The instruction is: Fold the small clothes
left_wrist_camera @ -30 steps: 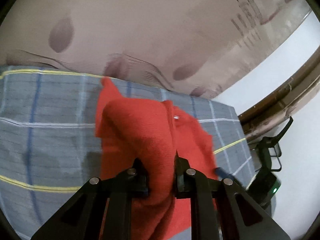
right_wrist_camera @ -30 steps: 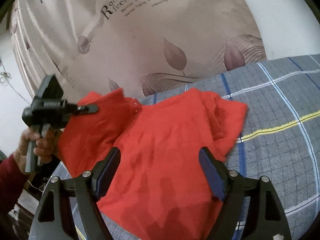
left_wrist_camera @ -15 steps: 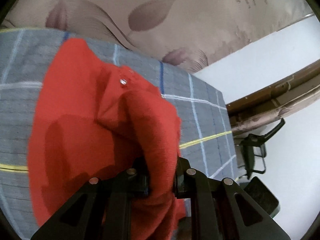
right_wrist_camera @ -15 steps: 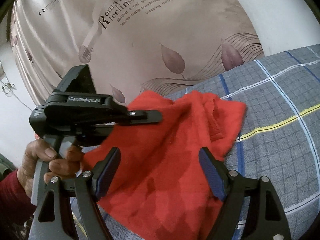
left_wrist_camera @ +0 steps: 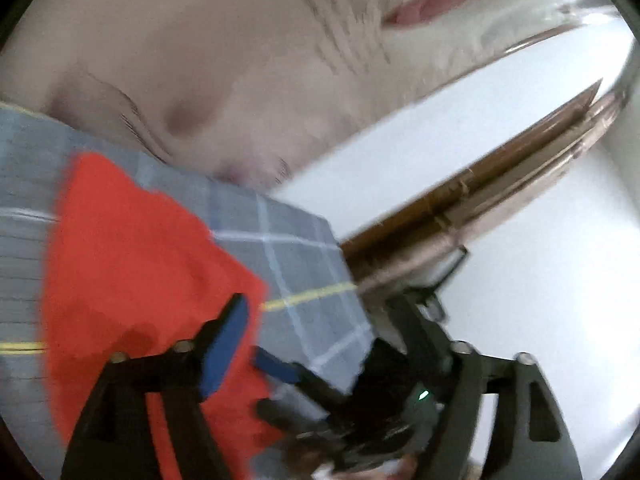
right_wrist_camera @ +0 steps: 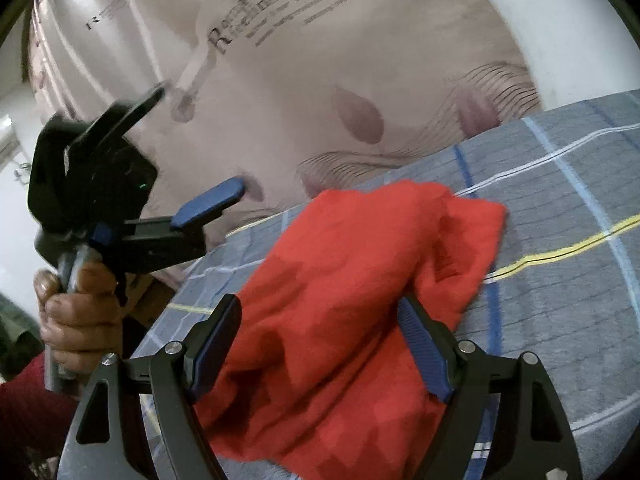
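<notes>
A small red garment (right_wrist_camera: pixel 360 280) lies folded over on the grey checked cloth (right_wrist_camera: pixel 560 200); it also shows in the left wrist view (left_wrist_camera: pixel 132 264). My right gripper (right_wrist_camera: pixel 320 344) is open, low over the garment's near part, one finger at each side. My left gripper (left_wrist_camera: pixel 332 344) is open and empty, lifted off the garment at its left edge; in the right wrist view it (right_wrist_camera: pixel 208 204) is held up in a hand at the left. The left wrist view is blurred.
A beige curtain with leaf prints and lettering (right_wrist_camera: pixel 320 80) hangs behind the table. The table's left edge (left_wrist_camera: pixel 344 280) drops off beside a wooden frame (left_wrist_camera: pixel 480 184) and a white wall. The right gripper's fingers (left_wrist_camera: pixel 276 364) show low in the left wrist view.
My left gripper carried the garment's left part over to the right, then opened and let it go, and lifted away. My right gripper stayed open over the garment.
</notes>
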